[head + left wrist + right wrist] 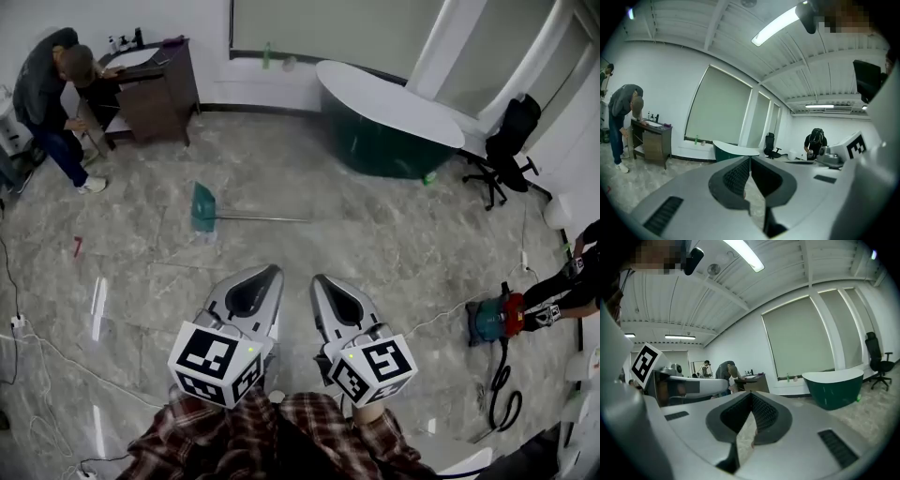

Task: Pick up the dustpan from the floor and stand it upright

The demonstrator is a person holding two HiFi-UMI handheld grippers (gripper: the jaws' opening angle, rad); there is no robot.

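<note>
Lying flat on the floor: teal dustpan (202, 208), long handle (267, 218).
Judged light, stiff; handle offered the hold; left gripper (270, 275) and right gripper (320, 281) stood closed, empty.

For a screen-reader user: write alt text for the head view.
A teal long-handled dustpan lies on the grey floor, well ahead of the left gripper and right gripper, both shut and empty. At upper left a person bends over a dark desk.
</note>
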